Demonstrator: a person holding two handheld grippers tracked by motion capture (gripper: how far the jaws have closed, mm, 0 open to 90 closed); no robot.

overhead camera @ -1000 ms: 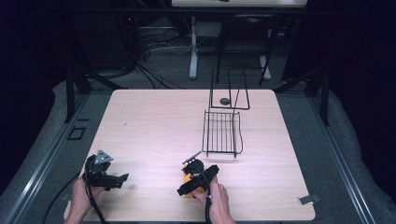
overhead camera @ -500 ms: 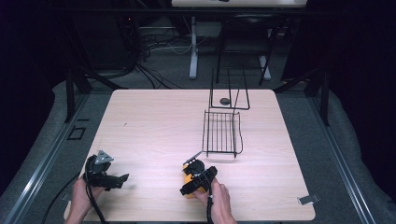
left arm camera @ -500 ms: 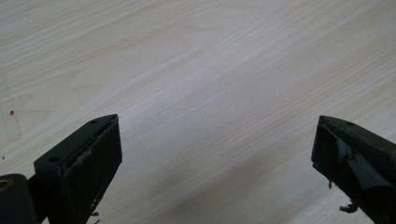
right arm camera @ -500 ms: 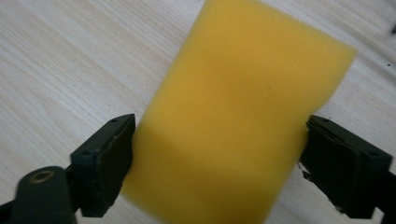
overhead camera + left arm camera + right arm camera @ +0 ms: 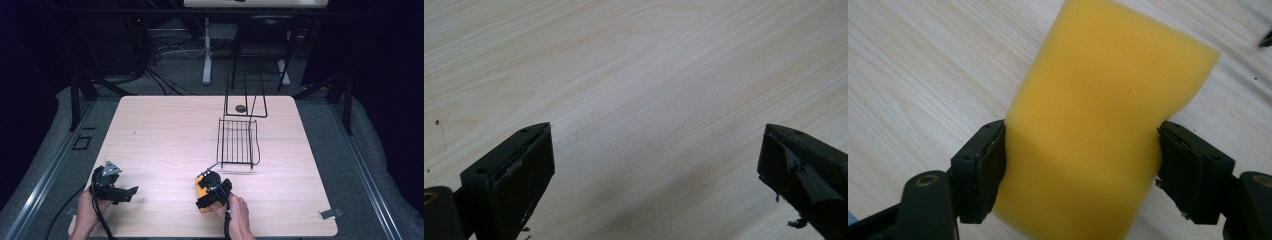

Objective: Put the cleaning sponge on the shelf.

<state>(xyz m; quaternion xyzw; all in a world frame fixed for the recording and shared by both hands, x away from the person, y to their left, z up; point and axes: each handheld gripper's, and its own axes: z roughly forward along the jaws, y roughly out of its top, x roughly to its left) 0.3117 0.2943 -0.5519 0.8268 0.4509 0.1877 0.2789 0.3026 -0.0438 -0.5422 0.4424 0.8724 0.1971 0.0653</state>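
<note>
A yellow sponge (image 5: pixel 1108 100) lies on the pale wood table (image 5: pixel 165 135) near its front edge. My right gripper (image 5: pixel 1083 167) is shut on it, one black jaw pressing each long side. From above, the sponge (image 5: pixel 200 191) shows as an orange block under the right gripper (image 5: pixel 207 193), held by a hand. At the front left, a hand holds my left gripper (image 5: pixel 131 191) low over bare wood. The left gripper (image 5: pixel 654 165) is open, with nothing between its jaws.
A black wire rack (image 5: pixel 237 142) lies flat right of centre, just beyond the sponge. Behind it stands an upright wire frame (image 5: pixel 245 97) with a small dark round object (image 5: pixel 241 107) at its foot. A small metal clip (image 5: pixel 329 213) lies at the front right corner.
The right hand has shifted only slightly while holding the sponge. The left gripper has stayed in place.
</note>
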